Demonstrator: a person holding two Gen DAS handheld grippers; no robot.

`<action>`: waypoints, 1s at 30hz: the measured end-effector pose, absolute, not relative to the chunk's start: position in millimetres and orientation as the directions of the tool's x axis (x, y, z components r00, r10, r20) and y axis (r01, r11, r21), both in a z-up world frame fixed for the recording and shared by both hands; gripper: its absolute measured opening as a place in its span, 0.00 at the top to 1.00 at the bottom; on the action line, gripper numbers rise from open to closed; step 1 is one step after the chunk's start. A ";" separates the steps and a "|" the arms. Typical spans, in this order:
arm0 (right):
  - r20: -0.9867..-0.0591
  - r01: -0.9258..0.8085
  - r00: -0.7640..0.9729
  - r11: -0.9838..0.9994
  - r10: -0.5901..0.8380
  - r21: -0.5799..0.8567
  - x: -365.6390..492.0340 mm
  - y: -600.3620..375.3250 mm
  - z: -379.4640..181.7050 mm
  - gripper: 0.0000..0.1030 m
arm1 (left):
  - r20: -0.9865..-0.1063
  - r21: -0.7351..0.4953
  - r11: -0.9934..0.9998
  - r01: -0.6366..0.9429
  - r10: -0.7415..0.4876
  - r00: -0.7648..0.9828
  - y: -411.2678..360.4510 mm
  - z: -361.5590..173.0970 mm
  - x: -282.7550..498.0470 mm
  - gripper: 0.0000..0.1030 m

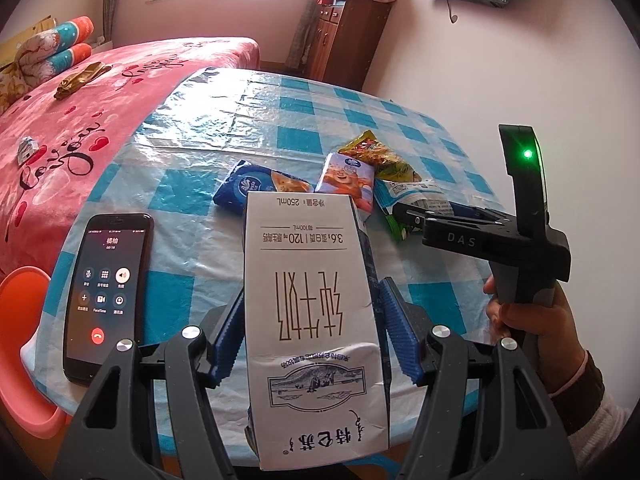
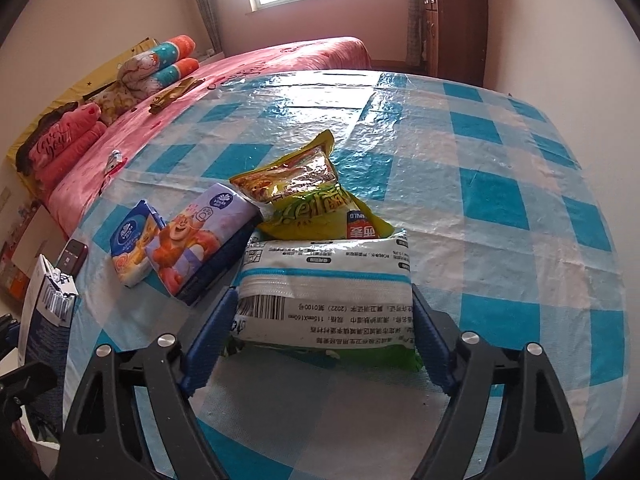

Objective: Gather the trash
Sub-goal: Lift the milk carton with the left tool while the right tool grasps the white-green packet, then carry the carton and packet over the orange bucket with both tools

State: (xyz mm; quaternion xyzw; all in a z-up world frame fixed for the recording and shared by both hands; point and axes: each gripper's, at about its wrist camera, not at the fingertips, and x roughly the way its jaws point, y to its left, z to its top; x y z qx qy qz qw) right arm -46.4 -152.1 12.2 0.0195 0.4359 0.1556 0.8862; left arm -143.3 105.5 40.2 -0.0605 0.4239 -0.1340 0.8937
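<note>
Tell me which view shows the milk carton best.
Left wrist: the milk carton fills the centre, front print readable, between the left hand-held gripper pads. Right wrist catches only its edge at the far left, partly cropped.

A phone point(image 1: 106, 298) lies on the checked table point(image 1: 280, 120) beside a pink bed point(image 1: 80, 120).

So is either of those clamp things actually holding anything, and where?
The left gripper grips a milk carton by its two narrow sides. The right gripper straddles a white wipes pack; a firm hold cannot be told.
</note>
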 end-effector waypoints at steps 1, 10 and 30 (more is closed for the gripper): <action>-0.766 -0.260 0.572 0.951 0.294 0.171 -46.8 -151.4 12.4 0.23 | -0.740 -0.224 0.956 0.188 -0.293 0.606 107.0 40.4 -144.1 0.37; -0.758 -0.250 0.578 0.950 0.301 0.186 -49.7 -155.7 13.7 0.28 | -0.729 -0.239 0.953 0.184 -0.302 0.615 118.5 43.0 -147.6 0.37; -0.719 -0.189 0.624 0.952 0.306 0.242 -78.0 -171.7 31.8 0.28 | -0.695 -0.253 0.948 0.192 -0.316 0.646 131.2 54.2 -155.4 0.37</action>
